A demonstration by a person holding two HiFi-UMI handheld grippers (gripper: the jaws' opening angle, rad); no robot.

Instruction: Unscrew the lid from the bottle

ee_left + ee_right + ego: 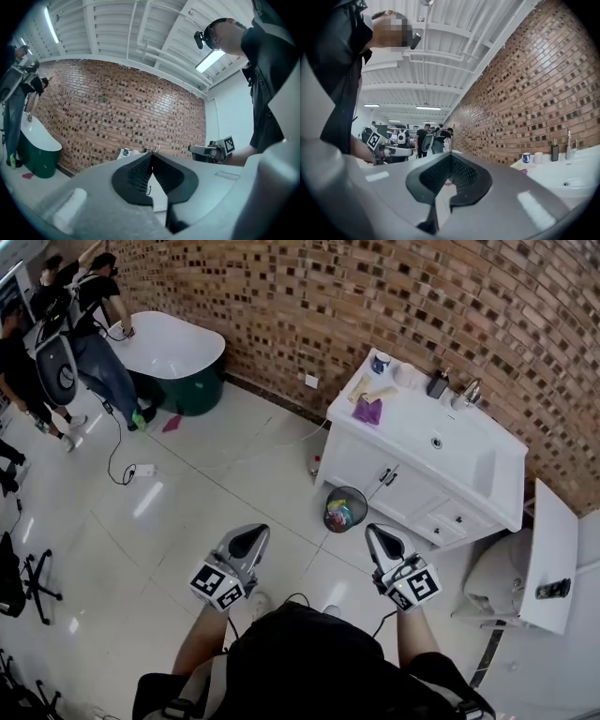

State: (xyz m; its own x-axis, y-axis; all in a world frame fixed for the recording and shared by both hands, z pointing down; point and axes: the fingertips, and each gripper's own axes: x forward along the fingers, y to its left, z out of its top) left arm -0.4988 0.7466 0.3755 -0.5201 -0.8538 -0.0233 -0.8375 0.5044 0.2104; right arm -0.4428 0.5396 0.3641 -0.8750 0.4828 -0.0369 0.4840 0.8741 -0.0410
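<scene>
The bottle (pixel 437 383), small and dark, stands upright on the vanity (pixel 412 432) at the upper right of the head view, just beside the tap (pixel 471 392). I take it for the task's bottle; its lid is too small to make out. It lies ahead and to the right of both grippers, well apart from them, with its long axis vertical. The right gripper (pixel 384 542) is the nearer. The left gripper (pixel 248 538) sits at lower centre. Both point level, jaws pressed together on nothing. A bin (pixel 346 510) stands on the tiled floor (pixel 187 512) between them and the vanity. Behind runs a brick wall (pixel 375 296); people (pixel 89 329) stand by a tub (pixel 173 352) at upper left.
</scene>
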